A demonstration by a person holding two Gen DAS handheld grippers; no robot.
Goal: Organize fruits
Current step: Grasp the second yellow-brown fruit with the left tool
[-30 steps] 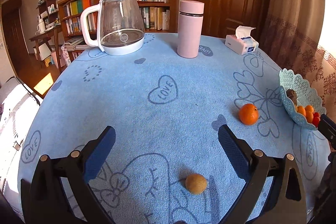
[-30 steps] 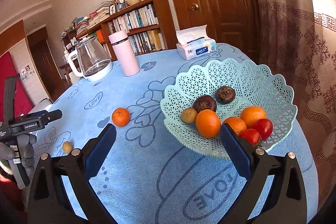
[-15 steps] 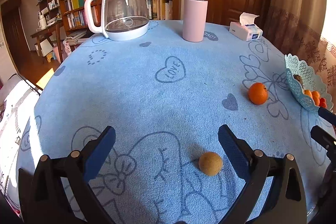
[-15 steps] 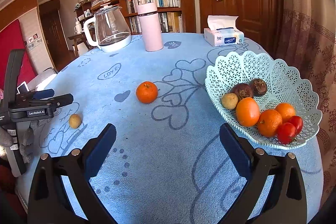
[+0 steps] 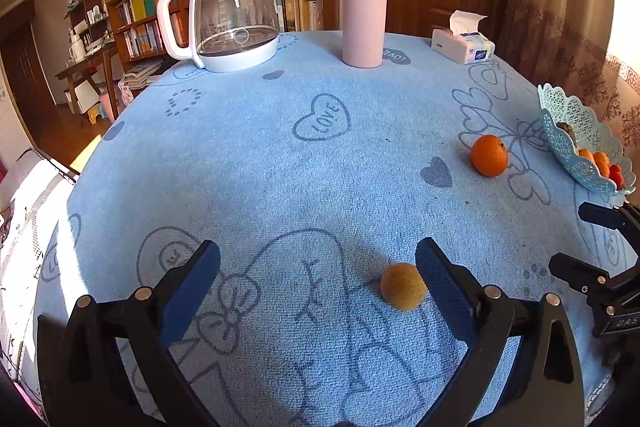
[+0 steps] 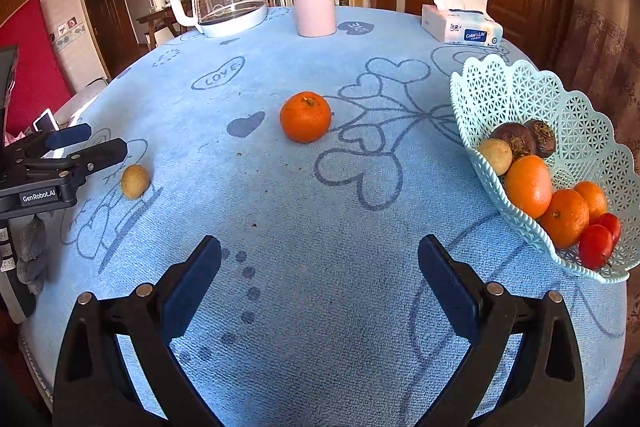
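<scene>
A small tan round fruit (image 5: pixel 403 286) lies on the blue cloth just inside my left gripper's right finger; it also shows in the right wrist view (image 6: pixel 135 181). My left gripper (image 5: pixel 318 277) is open and empty around it. An orange (image 5: pixel 489 155) lies loose further right, central in the right wrist view (image 6: pixel 305 116). The mint lattice fruit basket (image 6: pixel 516 87) at the right holds oranges, red fruits, dark fruits and a tan one; it also shows in the left wrist view (image 5: pixel 560 107). My right gripper (image 6: pixel 320 273) is open and empty, short of the orange.
At the table's far side stand a glass kettle (image 5: pixel 232 15), a pink flask (image 5: pixel 363 15) and a tissue box (image 5: pixel 462 45). The left gripper's body shows at the left in the right wrist view (image 6: pixel 60 163). Bookshelves and a door lie beyond.
The left gripper has moved so the tan fruit now sits between its fingers near the right one. The right gripper has swung left, from facing the basket to facing the loose orange.
</scene>
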